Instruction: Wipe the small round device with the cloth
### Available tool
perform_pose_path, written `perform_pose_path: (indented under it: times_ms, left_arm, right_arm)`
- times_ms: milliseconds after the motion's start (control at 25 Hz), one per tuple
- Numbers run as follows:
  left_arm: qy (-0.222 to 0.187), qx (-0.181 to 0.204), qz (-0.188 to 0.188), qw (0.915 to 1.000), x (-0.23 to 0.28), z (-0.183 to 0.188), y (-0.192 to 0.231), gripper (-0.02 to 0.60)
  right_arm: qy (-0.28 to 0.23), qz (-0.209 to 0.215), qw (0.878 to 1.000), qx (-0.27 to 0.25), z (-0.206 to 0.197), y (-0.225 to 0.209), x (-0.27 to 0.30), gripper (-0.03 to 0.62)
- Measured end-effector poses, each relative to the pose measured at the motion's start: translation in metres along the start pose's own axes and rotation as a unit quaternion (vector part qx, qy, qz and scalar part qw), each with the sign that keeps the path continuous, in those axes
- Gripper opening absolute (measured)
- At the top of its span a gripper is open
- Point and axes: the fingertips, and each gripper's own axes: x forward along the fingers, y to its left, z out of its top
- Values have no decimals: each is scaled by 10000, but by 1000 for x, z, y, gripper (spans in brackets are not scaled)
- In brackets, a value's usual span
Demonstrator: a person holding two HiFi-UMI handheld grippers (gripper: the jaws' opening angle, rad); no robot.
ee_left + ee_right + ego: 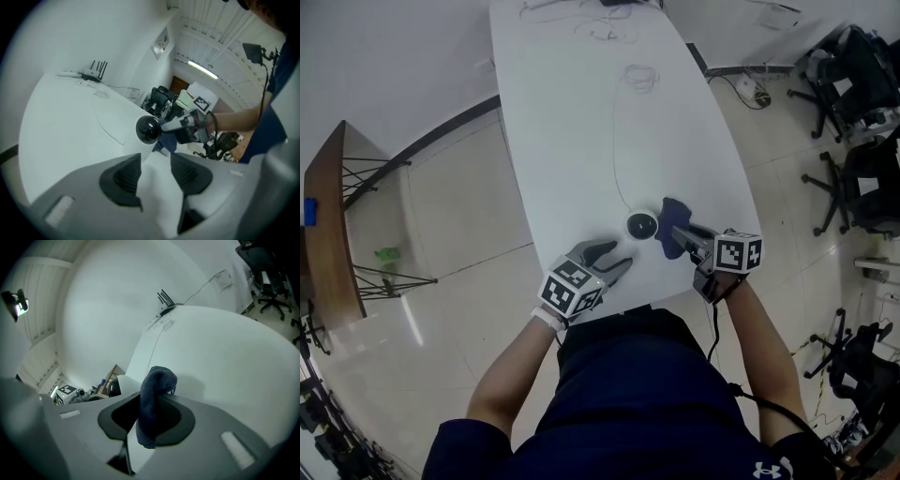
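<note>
The small round glossy black device (pixel 641 225) looks light and slippery, so my empty, parted left hand-held gripper (pixel 156 171) should brace its sides while my right hand-held gripper (pixel 149 417) pinches the soft dark-blue cloth (pixel 157 380).

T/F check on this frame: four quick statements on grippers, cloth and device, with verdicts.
1. The right gripper is shut on the cloth. True.
2. The left gripper grips the round device. False: its jaws stand apart and empty, and the device sits on the table ahead of it.
3. The cloth is white. False: it is dark blue.
4. A thin cable leads away from the device across the table. True.
</note>
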Motion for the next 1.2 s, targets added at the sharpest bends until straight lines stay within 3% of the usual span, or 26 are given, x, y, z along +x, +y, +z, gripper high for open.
perform_pose_path:
  times_ms: [120,240,360,440,520,600,680,840,880,920,960,1000,1120,1200]
  left_arm:
    - [103,335,26,9994,3,5,-1,198]
    - [169,571,27,9982,8,5,1,199]
    - [203,596,39,9980,12,0,7,199]
    - [257,454,-13,9986,10,-3,6,199]
    - [329,286,-32,9990,8,-10,5,199]
    - [364,134,15,9992,4,-17,6,199]
    - [343,-15,88,9994,-1,-24,9,199]
    - [261,-311,225,9989,-13,-32,19,198]
    - [250,-367,255,9987,-15,-34,21,198]
    - [246,-408,283,9985,-17,-36,24,198]
    - [248,-437,307,9983,-19,-37,26,196]
    - [253,-457,327,9981,-19,-39,27,196]
    - [249,-515,342,9978,-19,-43,24,195]
    - [244,-549,325,9977,-18,-45,22,195]
  right_arm:
    - [119,177,9998,51,10,9,9,87]
    - [53,-71,9989,-455,30,19,7,87]
    - [240,-502,9855,-1603,43,40,3,87]
    - [512,-824,9608,-2597,45,56,3,87]
    - [724,-1105,9223,-3633,45,77,6,87]
    - [810,-1317,8727,-4631,43,104,10,87]
    - [845,-1466,8103,-5610,35,128,15,87]
    - [1127,-1437,6700,-7195,-5,157,34,86]
    - [1278,-1371,6433,-7423,-16,159,38,86]
    - [1419,-1281,6280,-7544,-27,159,41,86]
    - [1536,-1170,6269,-7548,-37,159,44,86]
    - [1626,-1049,6401,-7435,-46,158,46,86]
    - [1757,-768,7240,-6626,-64,149,49,86]
    - [1794,-738,7649,-6143,-68,139,51,86]
